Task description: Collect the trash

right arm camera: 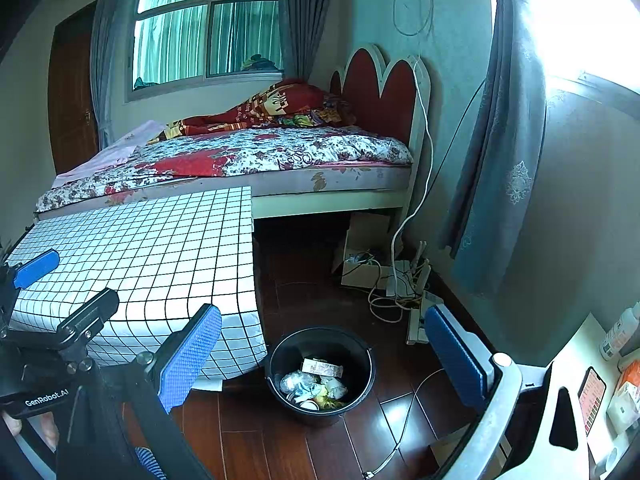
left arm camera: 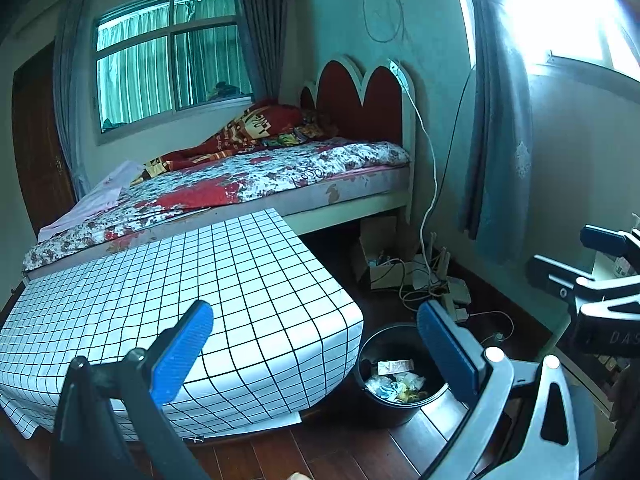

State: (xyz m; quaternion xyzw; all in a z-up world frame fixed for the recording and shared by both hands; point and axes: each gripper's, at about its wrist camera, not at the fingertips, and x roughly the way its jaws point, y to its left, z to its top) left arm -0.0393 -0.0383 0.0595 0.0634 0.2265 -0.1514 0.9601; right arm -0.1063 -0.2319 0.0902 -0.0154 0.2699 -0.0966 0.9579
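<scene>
1 black bucket (right arm camera: 320, 376) beside the checkered surface (right arm camera: 160, 256) holds crumpled trash (right arm camera: 316, 388), pieces indistinct; both tools (left arm camera: 316, 344) (right arm camera: 324, 348) released, empty.

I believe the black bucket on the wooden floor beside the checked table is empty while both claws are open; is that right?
Not quite: the black bucket already holds trash, wrappers and crumpled bits, as the right wrist view shows. The rest stands: it sits on the wooden floor beside the checked table, and the left claw and right claw are open.

The right gripper (right arm camera: 320, 354) hung with jaws spread wide above a black bucket (right arm camera: 362, 376) of trash (right arm camera: 316, 386) on the wooden floor (right arm camera: 248, 448), beside the grid-clothed worktop (right arm camera: 160, 252).
</scene>
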